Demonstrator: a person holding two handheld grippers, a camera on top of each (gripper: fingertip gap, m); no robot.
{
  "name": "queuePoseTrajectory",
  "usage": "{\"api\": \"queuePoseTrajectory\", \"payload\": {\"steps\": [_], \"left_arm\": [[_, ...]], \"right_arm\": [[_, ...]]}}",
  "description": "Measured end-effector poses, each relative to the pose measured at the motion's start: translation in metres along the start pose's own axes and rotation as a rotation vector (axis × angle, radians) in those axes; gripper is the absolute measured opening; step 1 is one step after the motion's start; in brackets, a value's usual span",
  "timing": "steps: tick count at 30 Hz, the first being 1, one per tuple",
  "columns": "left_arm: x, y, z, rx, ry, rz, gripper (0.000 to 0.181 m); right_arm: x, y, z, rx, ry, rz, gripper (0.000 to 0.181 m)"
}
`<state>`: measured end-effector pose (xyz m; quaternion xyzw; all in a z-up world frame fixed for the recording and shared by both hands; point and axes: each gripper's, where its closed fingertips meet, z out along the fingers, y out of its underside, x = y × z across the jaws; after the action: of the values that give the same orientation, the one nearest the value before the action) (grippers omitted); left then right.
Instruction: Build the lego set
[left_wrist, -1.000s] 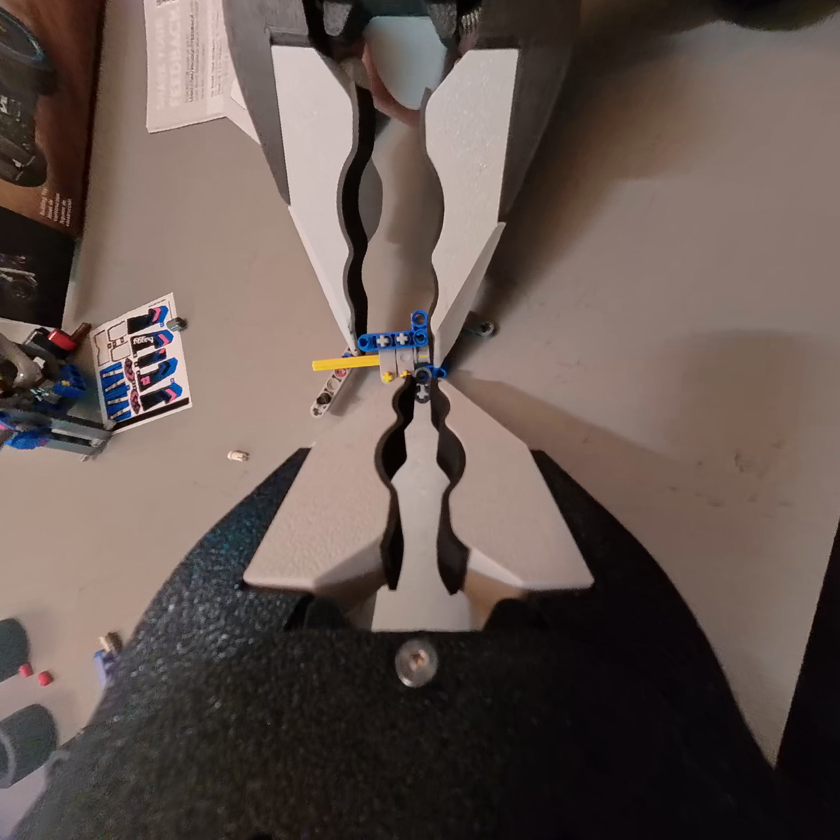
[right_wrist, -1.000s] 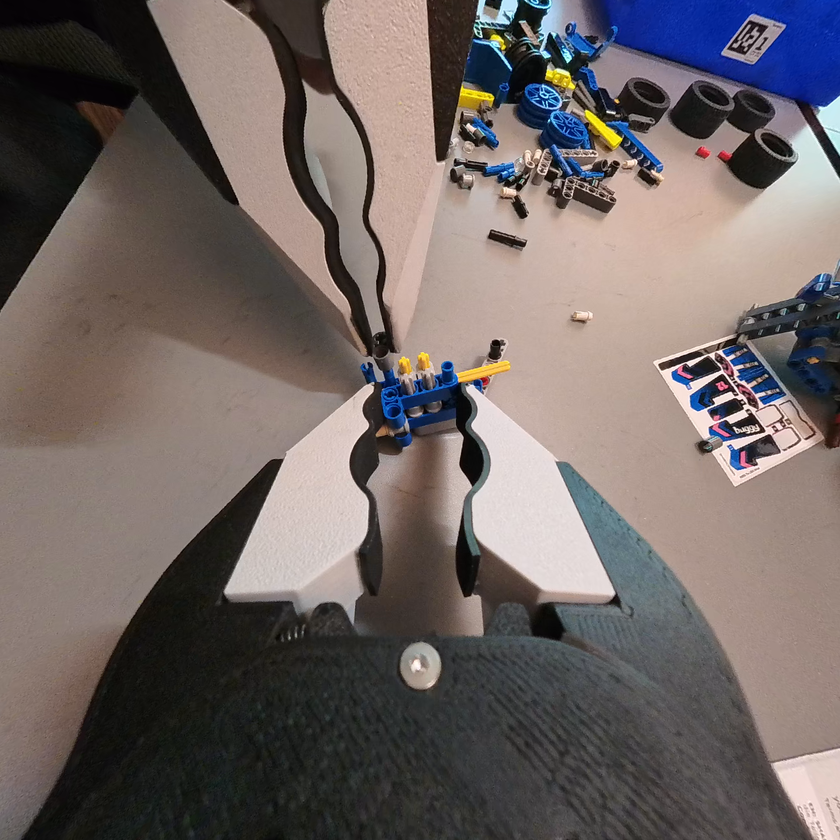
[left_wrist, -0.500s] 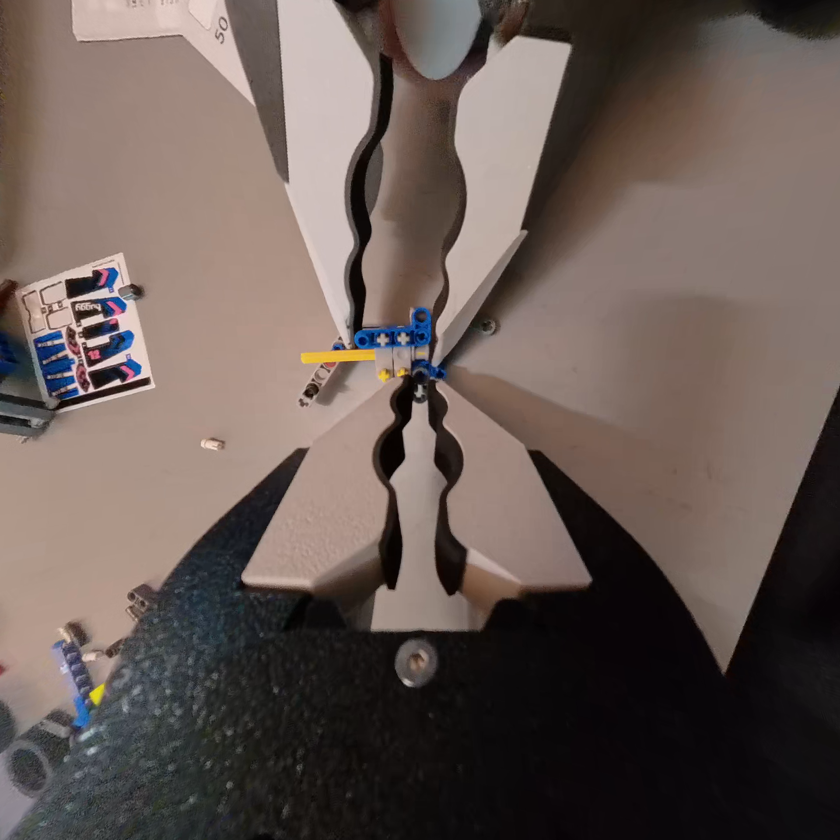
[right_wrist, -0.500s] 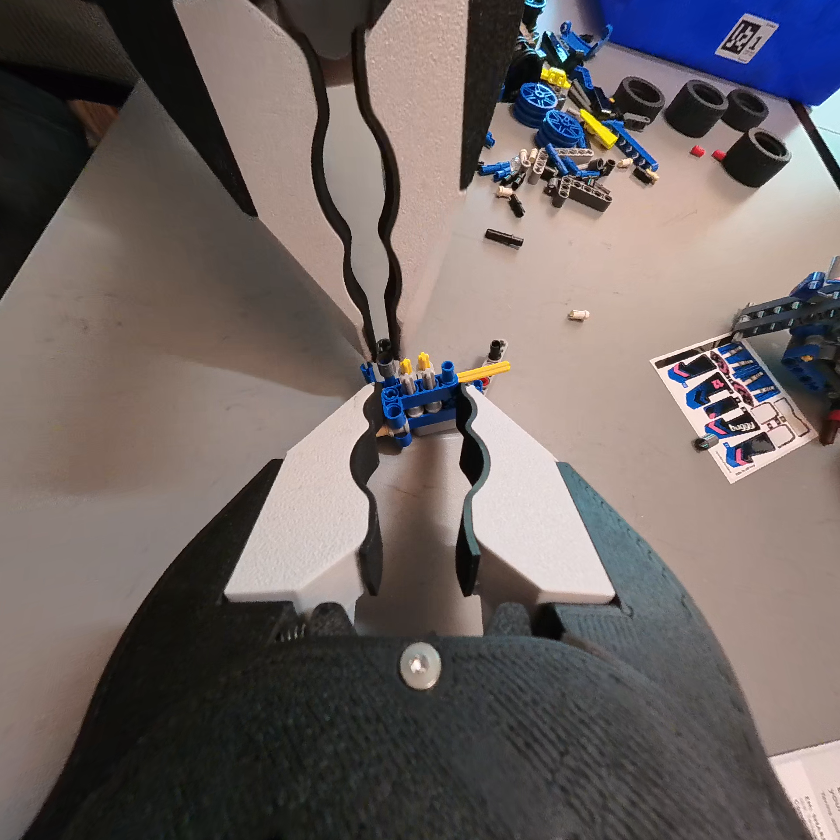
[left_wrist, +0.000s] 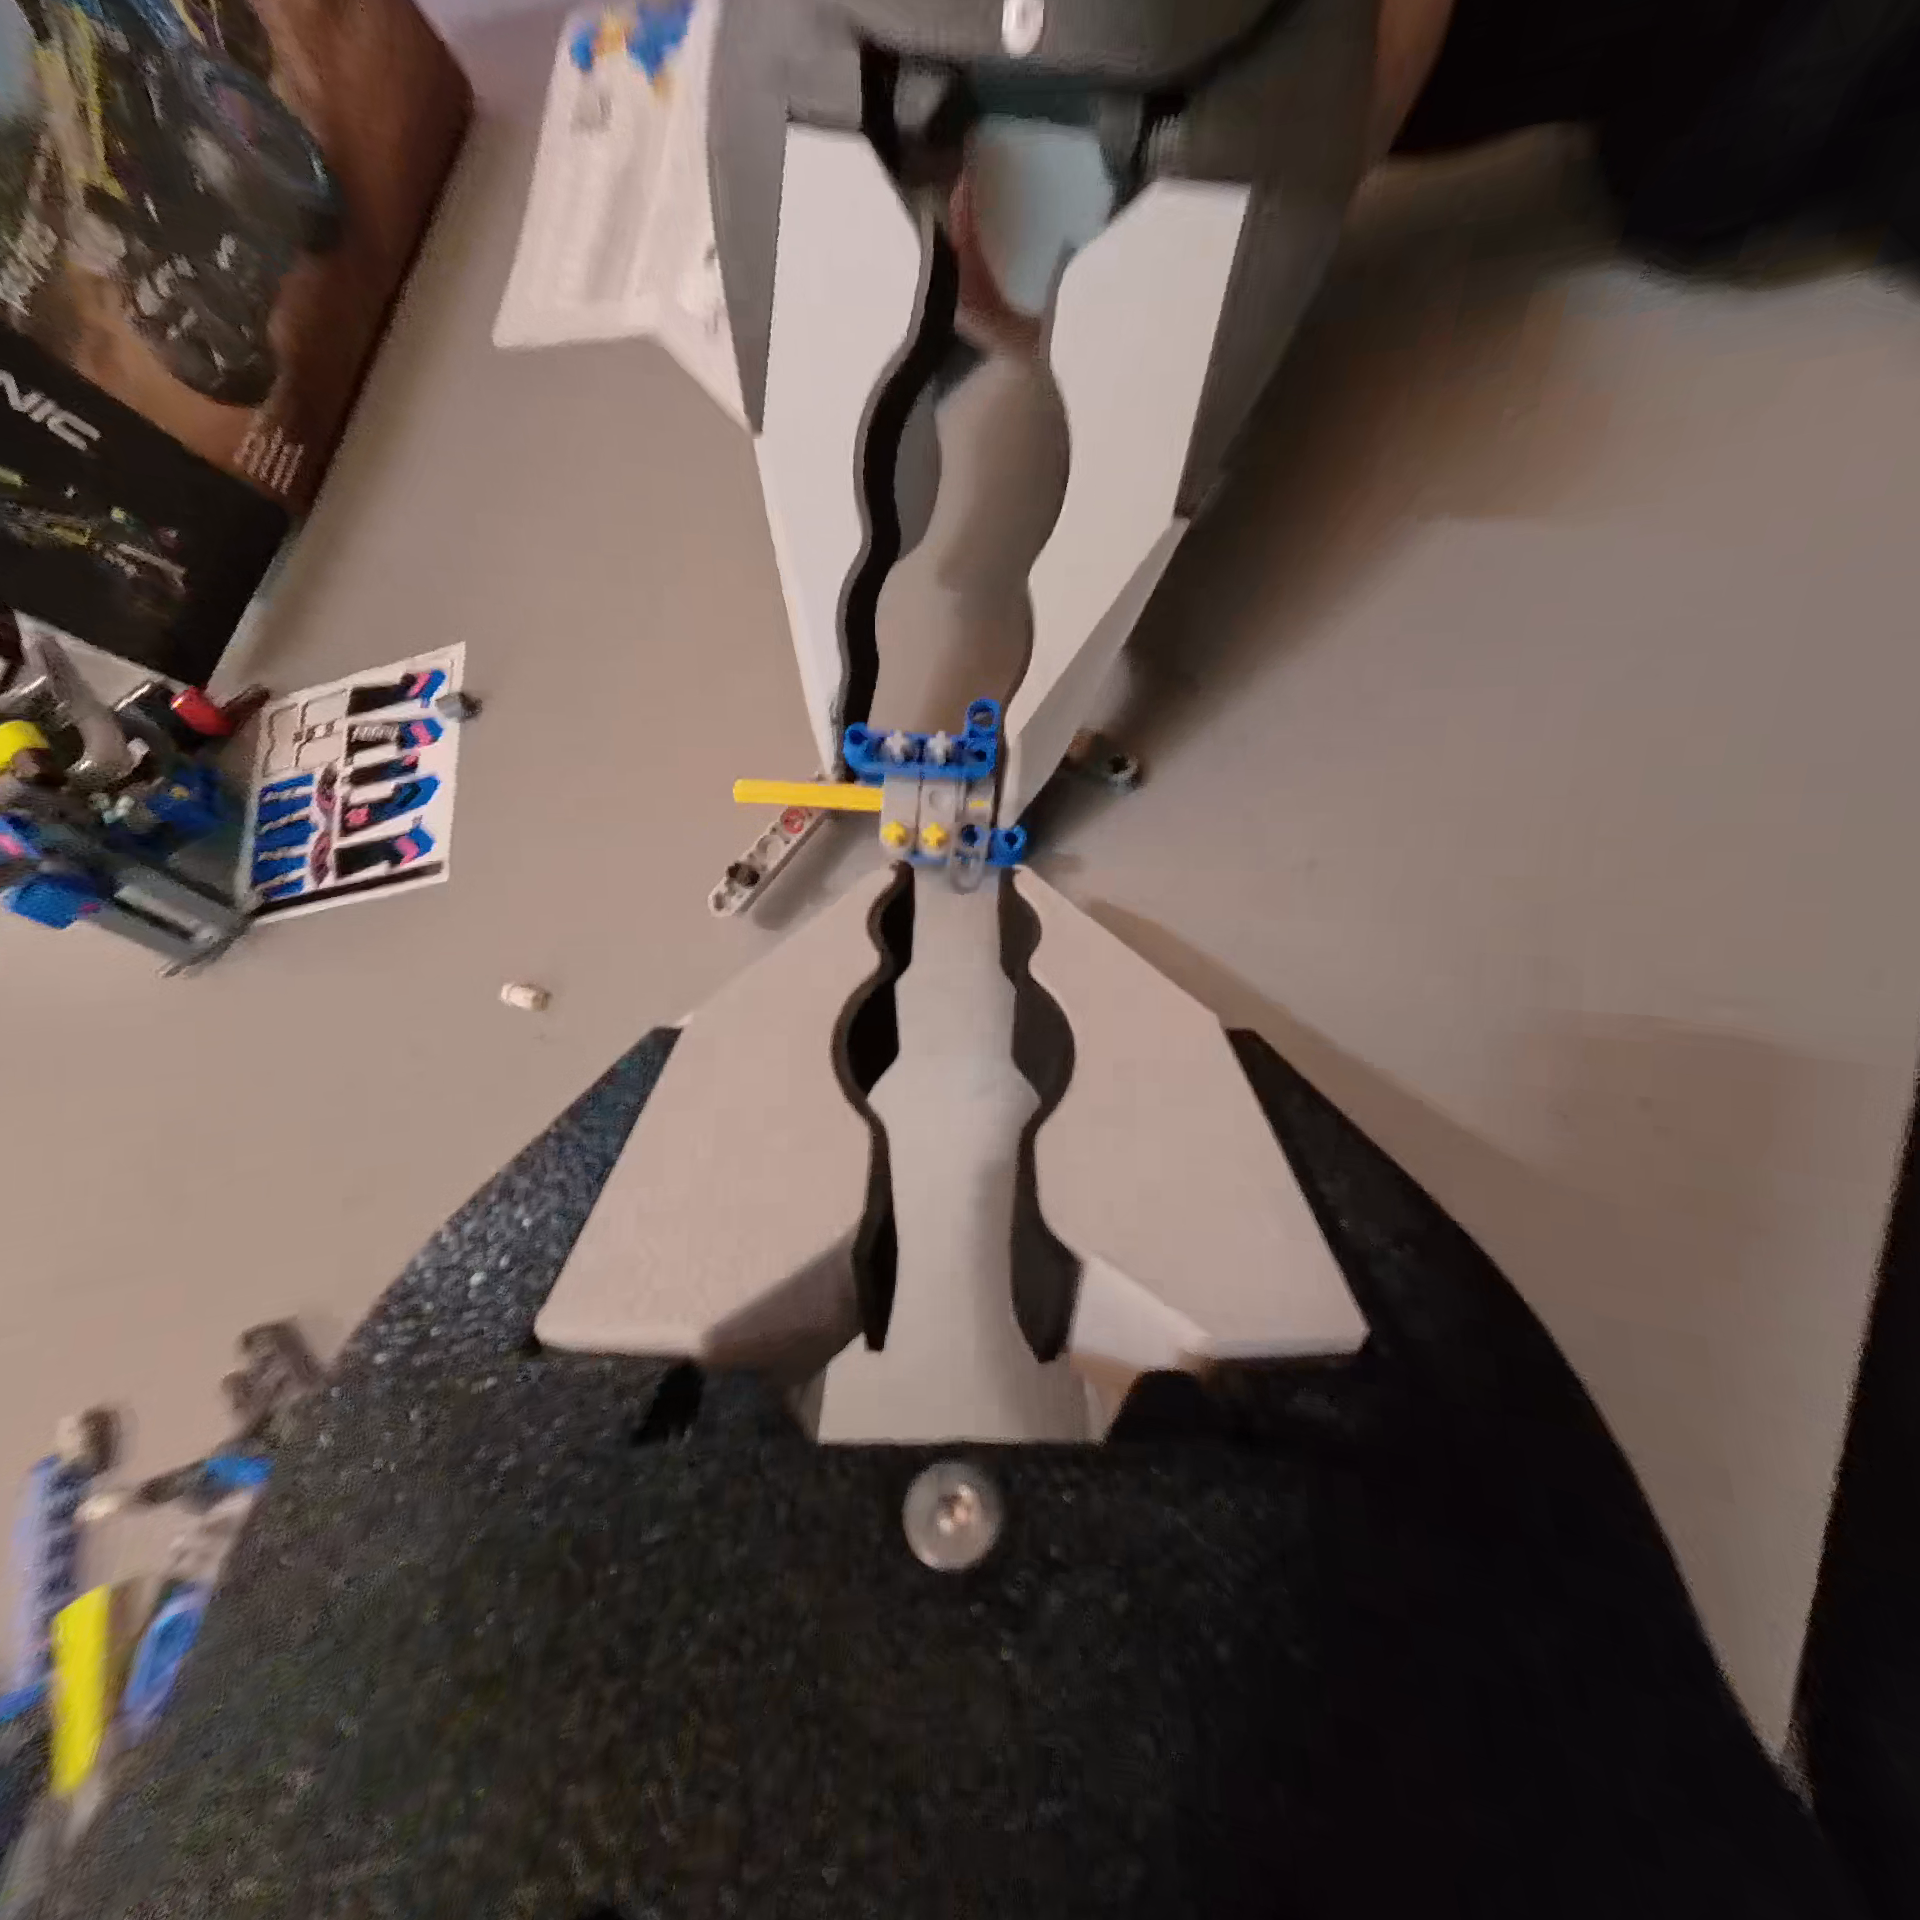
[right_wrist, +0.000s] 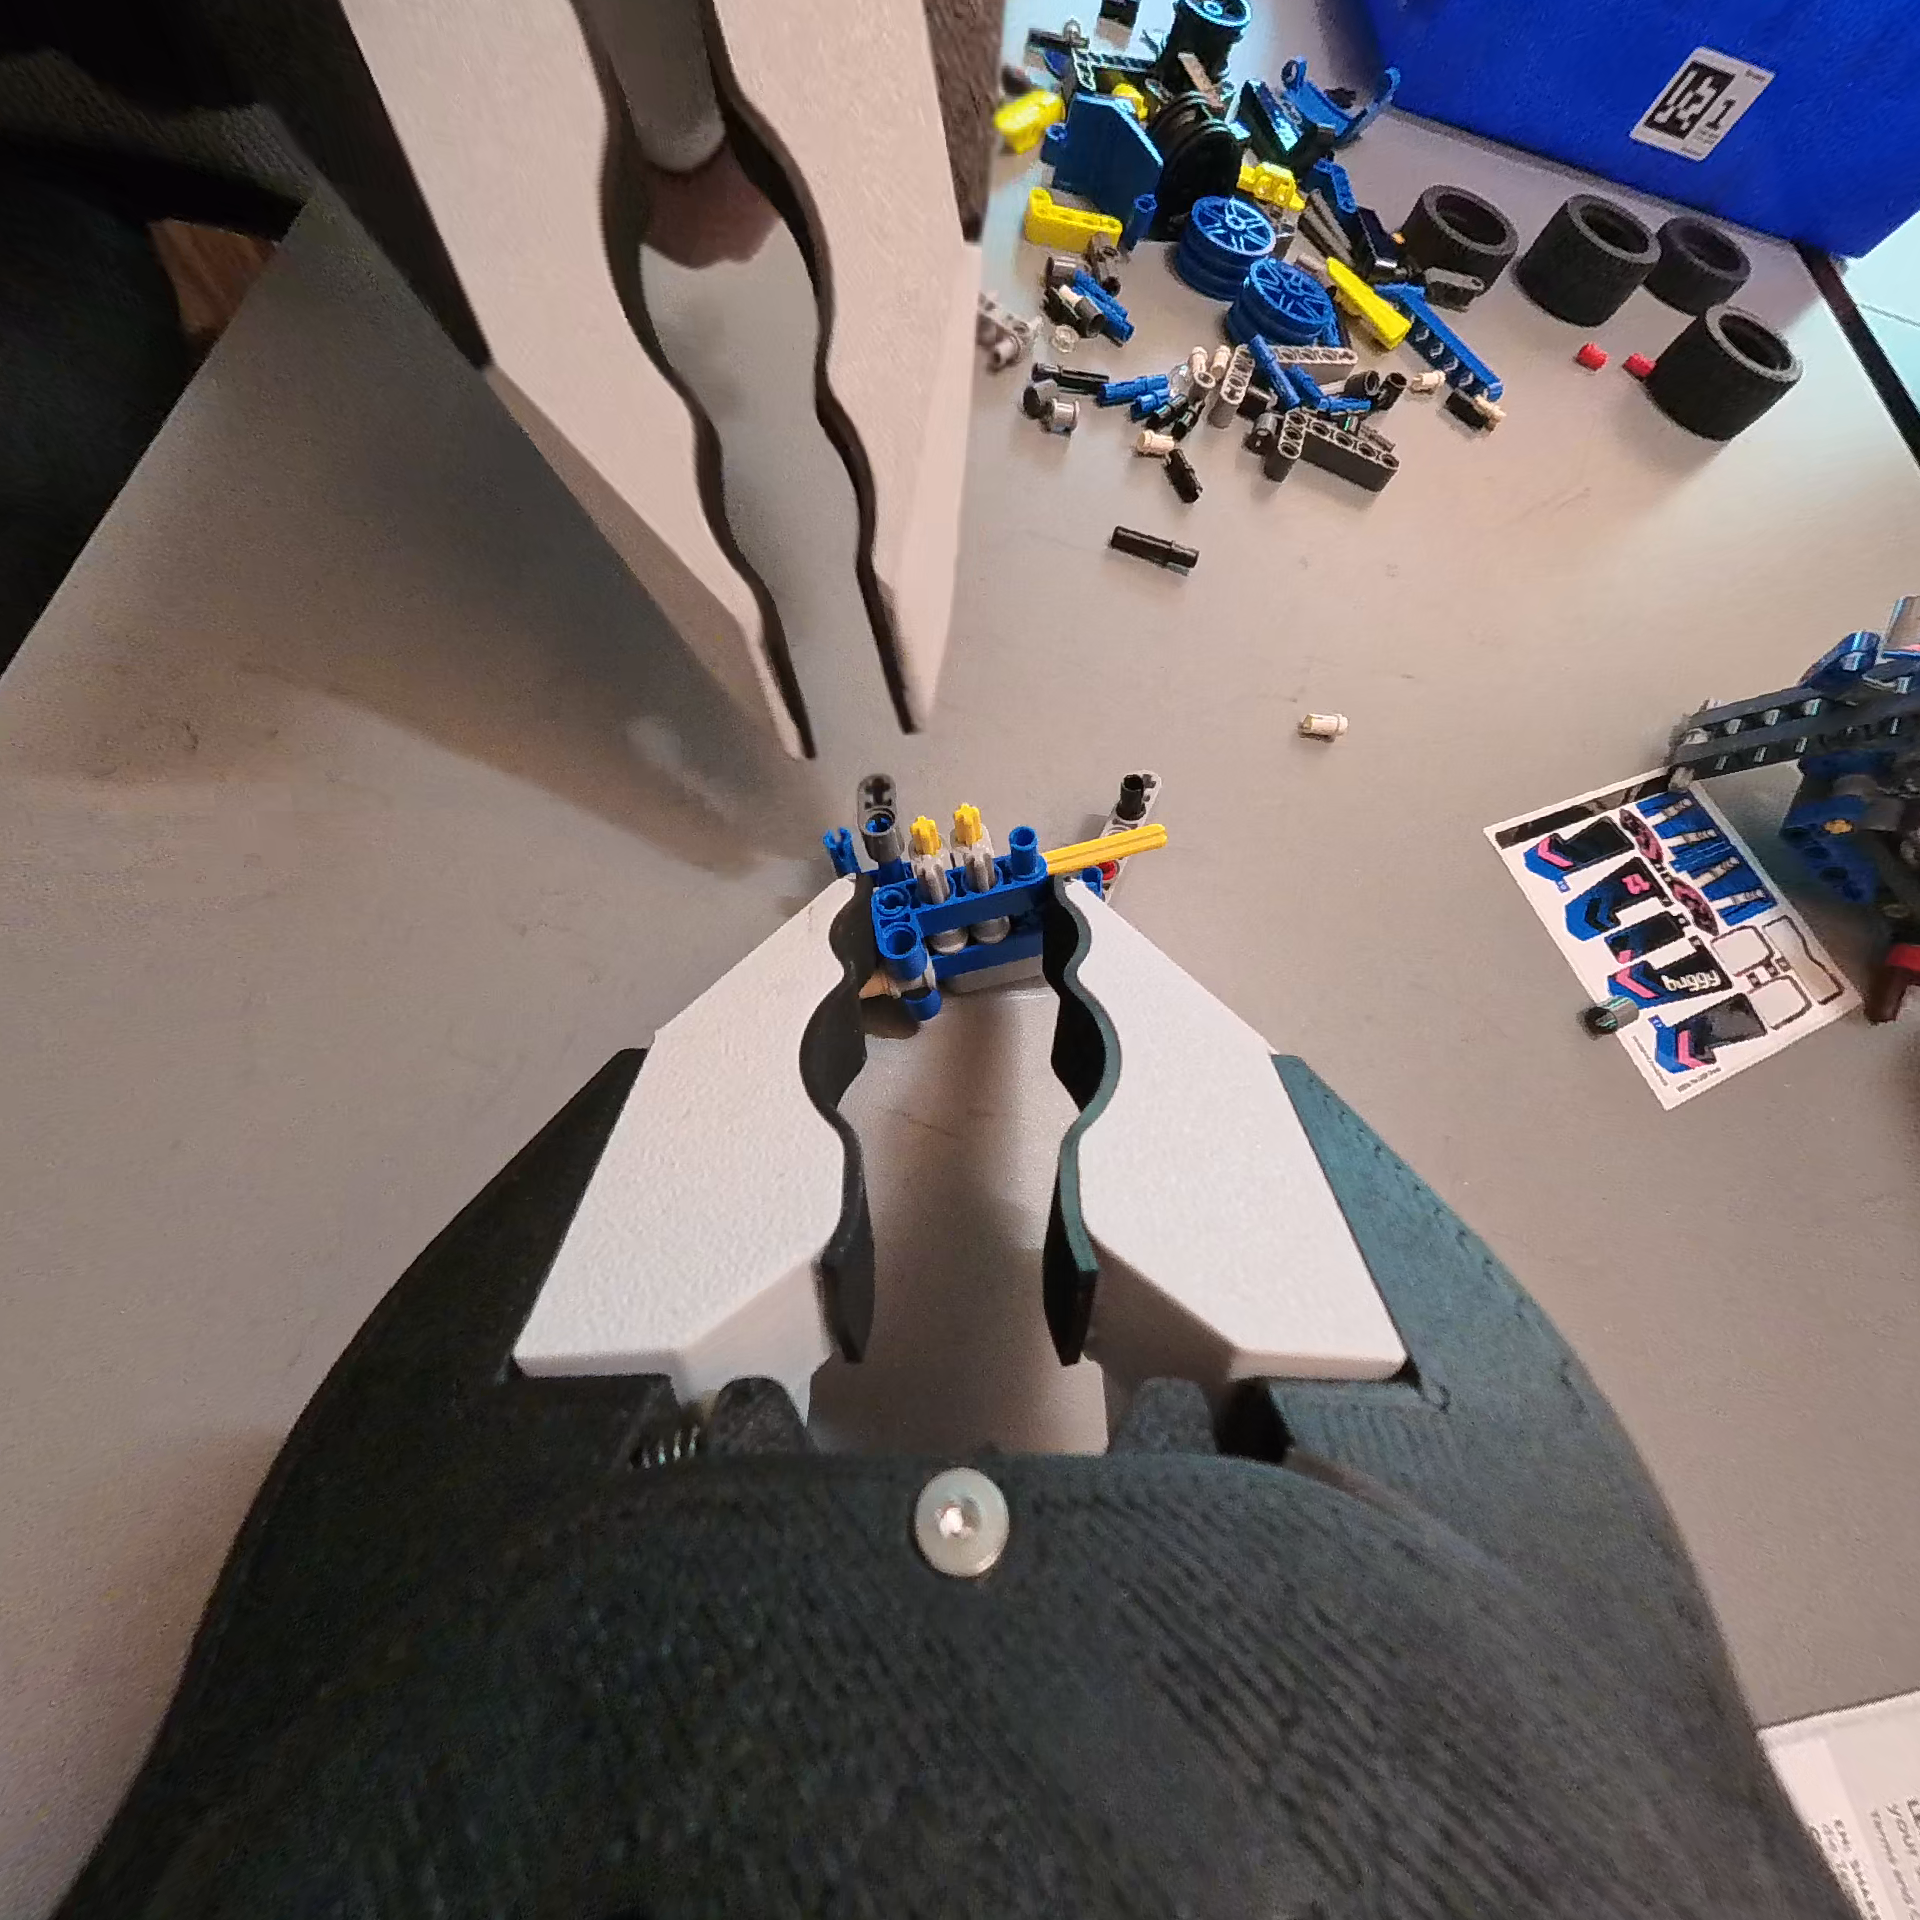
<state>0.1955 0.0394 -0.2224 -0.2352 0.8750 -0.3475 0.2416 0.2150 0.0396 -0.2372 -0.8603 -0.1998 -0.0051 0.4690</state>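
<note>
My right gripper is shut on a small blue and grey lego assembly, with two yellow axle tips on top and a yellow axle sticking out to the right. A dark grey connector stands on the assembly's far left corner. My left gripper comes in from the top of the right wrist view, open and a short way off that connector. In the left wrist view my left gripper is open just short of the assembly, which the right gripper holds from the far side.
A pile of loose parts, several black tyres and a blue bin lie at the back right. A sticker sheet and a partly built blue model are on the right. A grey beam lies beside the assembly. The tips of both grippers are at nearly the same place.
My left gripper was shut on the grey connector at the assembly. It has opened and drawn back a little; the connector stays on the assembly. The right gripper keeps its hold.
</note>
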Motion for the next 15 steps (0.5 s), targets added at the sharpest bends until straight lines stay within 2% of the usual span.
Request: {"api": "queuePoseTrajectory", "payload": {"steps": [2, 6, 8, 15], "left_arm": [[0.002, -0.005, -0.005, 0.091, -0.008, 0.043, 0.012], [0.000, 0.001, -0.005, 0.082, -0.166, 0.343, 0.012], [0.002, -0.002, -0.004, 0.102, -0.224, 0.440, 0.010], [0.003, 0.007, 0.010, 0.078, -0.269, 0.529, 0.007]], "right_arm": [[0.000, 0.000, 0.000, 0.000, -0.004, 0.004, 0.031], [0.000, 0.000, 0.000, 0.000, -0.008, 0.010, 0.032], [0.000, 0.000, 0.000, 0.000, -0.010, 0.012, 0.032], [0.001, 0.000, 0.000, -0.001, -0.006, 0.014, 0.032]]}}
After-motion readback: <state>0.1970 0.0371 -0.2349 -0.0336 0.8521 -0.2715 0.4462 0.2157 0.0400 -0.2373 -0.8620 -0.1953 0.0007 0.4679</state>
